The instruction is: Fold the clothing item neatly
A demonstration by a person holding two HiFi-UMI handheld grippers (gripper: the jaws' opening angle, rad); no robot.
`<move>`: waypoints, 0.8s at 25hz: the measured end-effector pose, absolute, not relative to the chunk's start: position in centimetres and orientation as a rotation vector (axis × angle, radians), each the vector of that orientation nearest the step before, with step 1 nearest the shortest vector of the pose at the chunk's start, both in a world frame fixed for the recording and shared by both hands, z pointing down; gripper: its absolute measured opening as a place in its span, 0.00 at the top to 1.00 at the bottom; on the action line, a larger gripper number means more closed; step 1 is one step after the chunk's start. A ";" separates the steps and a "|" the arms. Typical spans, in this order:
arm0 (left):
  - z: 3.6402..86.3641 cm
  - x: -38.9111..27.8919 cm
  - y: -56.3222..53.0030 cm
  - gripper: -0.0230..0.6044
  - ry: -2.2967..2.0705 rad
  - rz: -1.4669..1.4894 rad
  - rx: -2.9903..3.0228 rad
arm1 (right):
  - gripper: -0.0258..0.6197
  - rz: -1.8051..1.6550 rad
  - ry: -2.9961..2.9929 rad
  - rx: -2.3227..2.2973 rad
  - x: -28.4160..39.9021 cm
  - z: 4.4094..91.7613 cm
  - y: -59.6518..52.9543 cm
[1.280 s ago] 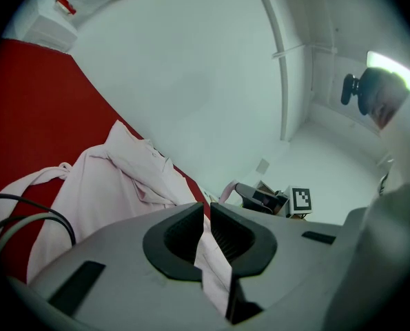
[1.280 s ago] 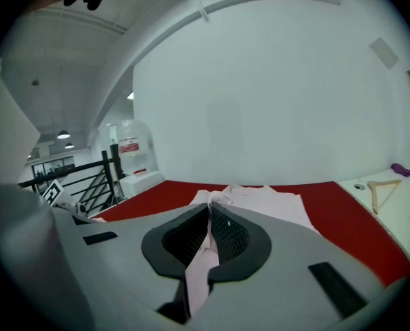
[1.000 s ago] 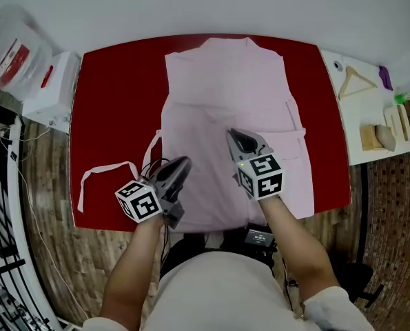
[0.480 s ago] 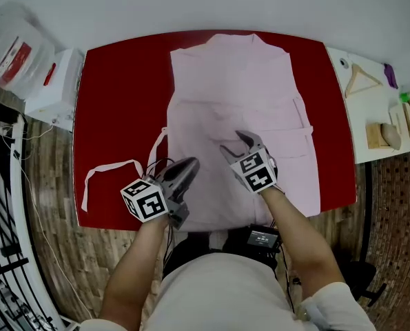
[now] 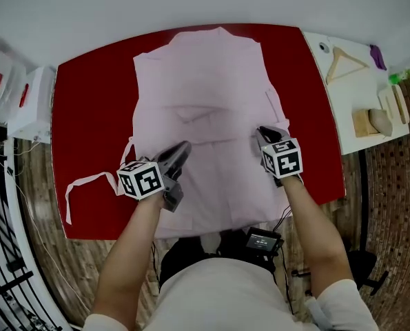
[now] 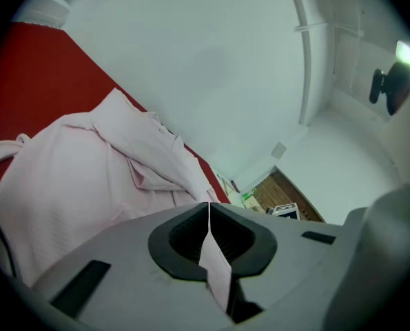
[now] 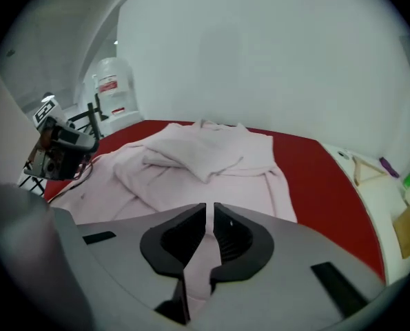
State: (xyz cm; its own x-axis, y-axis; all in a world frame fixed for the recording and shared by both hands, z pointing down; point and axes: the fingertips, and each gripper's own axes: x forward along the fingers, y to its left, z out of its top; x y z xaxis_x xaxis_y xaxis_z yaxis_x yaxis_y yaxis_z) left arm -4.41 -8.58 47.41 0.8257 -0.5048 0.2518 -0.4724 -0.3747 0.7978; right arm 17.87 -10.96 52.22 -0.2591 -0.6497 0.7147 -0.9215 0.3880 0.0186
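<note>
Both grippers are taking hold of the robe (image 5: 205, 74) for a fold, and that looks like the step in hand: the grasp, with no fold carried over yet. The left gripper (image 6: 209, 205) is clamped tight on a thin pinch of pink cloth. The right gripper (image 7: 210, 209) has just been closing its jaws, and a fold of the same cloth sits pinched in the narrow slit between them. The robe lies spread on the red table (image 5: 87, 88). Its collar is well ahead of both grippers, its hem is behind them at the near table edge, and a rumpled ridge runs across just ahead of the jaws. The belt (image 5: 87, 181) trails out to the left of the left gripper. The next move probably calls for raising both pinches together at an even height and keeping the cloth taut between them. They would then go forward toward the collar so the edges meet squarely. As for containers, a white box (image 5: 32, 105) sits far left of the left gripper and a jug (image 7: 115, 88) ahead-left of the right one. The contents of either cannot be told.
</note>
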 end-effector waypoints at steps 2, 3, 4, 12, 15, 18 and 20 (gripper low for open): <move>48.9 -3.8 -9.5 0.95 -0.733 0.008 1.993 | 0.90 0.588 -1.968 1.417 21.4 52.5 -11.6; 49.7 -3.6 -9.9 0.95 -0.740 0.034 1.975 | 0.91 0.612 -1.957 1.442 22.8 52.8 -12.0; 50.4 -3.3 -10.2 0.95 -0.746 0.055 1.955 | 0.91 0.637 -1.951 1.457 23.8 53.1 -12.3; 55.5 -3.4 -10.9 0.95 -0.833 0.189 1.787 | 0.92 0.783 -1.906 1.455 28.6 56.5 -12.4; 56.3 -3.8 -10.9 0.95 -0.855 0.211 1.739 | 0.93 0.797 -1.940 1.434 28.7 56.6 -12.6; 56.8 -3.8 -11.1 0.95 -0.859 0.229 1.700 | 0.93 0.822 -1.962 1.441 28.9 56.6 -12.7; 57.1 -3.7 -11.1 0.95 -0.857 0.242 1.684 | 0.93 0.848 -1.977 1.453 29.0 56.6 -12.6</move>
